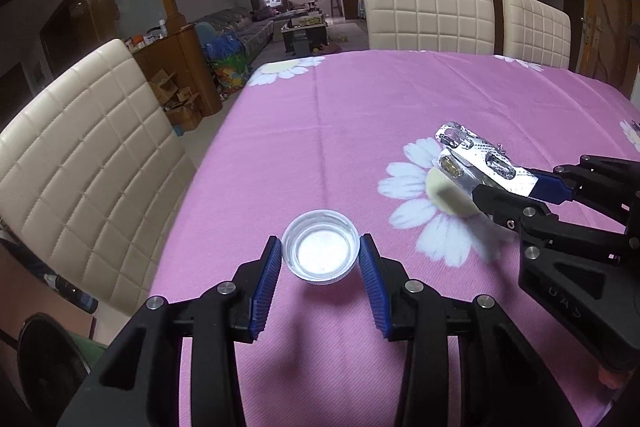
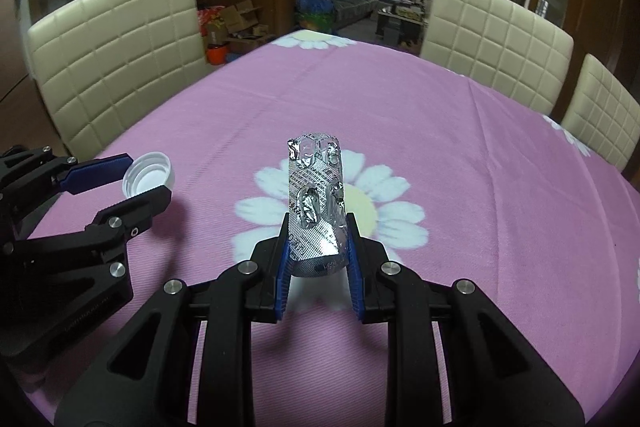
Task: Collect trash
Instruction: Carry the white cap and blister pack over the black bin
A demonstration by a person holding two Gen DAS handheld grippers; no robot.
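Note:
A white plastic bottle cap (image 1: 320, 253), hollow side up, sits between the blue pads of my left gripper (image 1: 320, 243), which is shut on it a little above the pink cloth. In the right wrist view the same cap (image 2: 148, 173) is tilted in the left gripper (image 2: 146, 177) at the far left. My right gripper (image 2: 319, 223) is shut on a curled silver pill blister pack (image 2: 316, 195) that sticks out past its fingertips. In the left wrist view that blister pack (image 1: 472, 155) and the right gripper (image 1: 500, 183) are at the right, over a daisy print.
The table wears a pink cloth with white daisies (image 1: 320, 115). Cream quilted chairs stand at the left (image 1: 80, 155) and along the far side (image 1: 428, 11), (image 1: 536, 27). A dark round object (image 1: 48, 359) lies beyond the table's left edge, unclear what.

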